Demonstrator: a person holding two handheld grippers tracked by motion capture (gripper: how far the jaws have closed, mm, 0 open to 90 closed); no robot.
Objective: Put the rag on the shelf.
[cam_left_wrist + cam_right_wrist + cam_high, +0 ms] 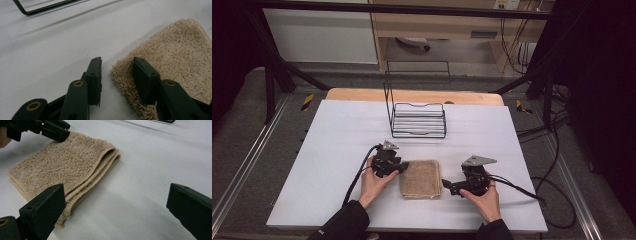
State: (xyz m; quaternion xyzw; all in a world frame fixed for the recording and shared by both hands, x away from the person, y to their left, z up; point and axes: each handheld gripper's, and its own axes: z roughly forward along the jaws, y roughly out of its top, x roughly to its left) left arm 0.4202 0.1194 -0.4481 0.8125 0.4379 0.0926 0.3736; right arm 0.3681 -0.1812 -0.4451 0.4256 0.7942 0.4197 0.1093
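lab | black frame rig (272, 75) round table (337, 130), floor cables (557, 200)

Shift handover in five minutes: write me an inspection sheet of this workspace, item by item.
Surface: white table top, flat, no spills seen.
Job's things: folded beige towel lying flat between the two grippers; stacked folded edges toward the right gripper.
Clutter: black wire rack standing at the far middle of the table, apart from the towel.
Grippers: left gripper straddles the towel's edge, one jaw on the pile, one on the table, pads not pressing it. Right gripper open wide beside the towel's edge.
Cables: one black cable trails from each gripper; more hang off the right side.
Surroundings: dark frame, wooden shelving behind, grey floor.
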